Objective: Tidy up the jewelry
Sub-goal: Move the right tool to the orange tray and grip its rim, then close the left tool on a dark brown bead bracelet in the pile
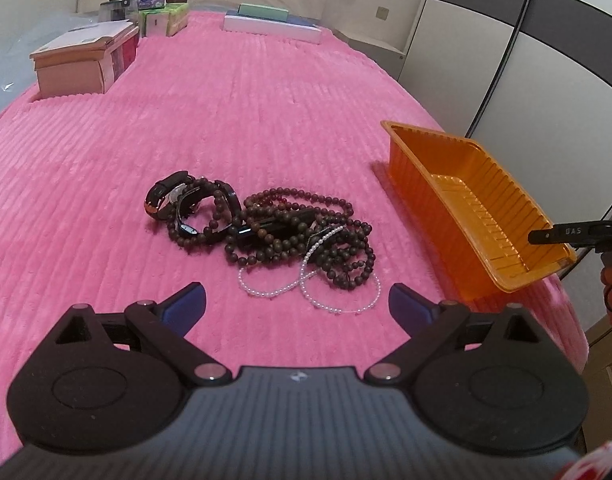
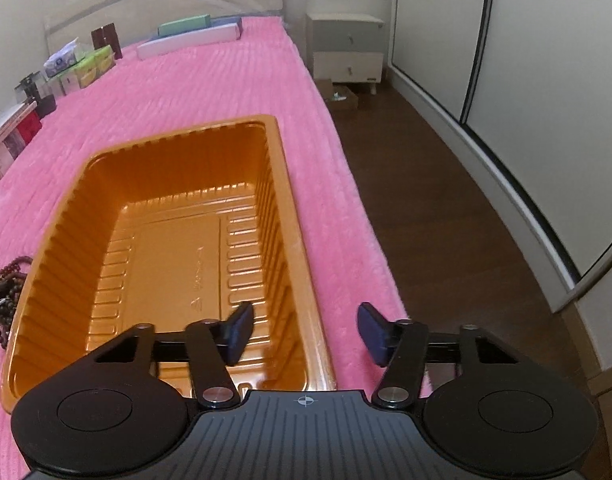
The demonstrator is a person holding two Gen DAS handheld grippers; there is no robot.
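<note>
Jewelry pile point(image 1: 266, 236) sits mid-bed on the pink blanket point(image 1: 266, 92): dark wooden bead strands point(image 1: 341, 256), a white pearl string point(image 1: 337, 300), a watch point(image 1: 168, 196) at the pile's left end. My left gripper point(image 1: 298, 300) hangs just short of the pile, jaws spread wide, nothing btwn them. Orange tray point(image 2: 178, 236) lies right of the pile, near the bed edge, w/ a small embossed mark on its floor, too faint to read. My right gripper point(image 2: 304, 332) straddles the tray's near right wall: one finger inside, one outside, pads not pressing on it. Its arm reads "DAS" from the left cam. Boxes point(image 1: 86, 60) far back; labels illegible.
</note>
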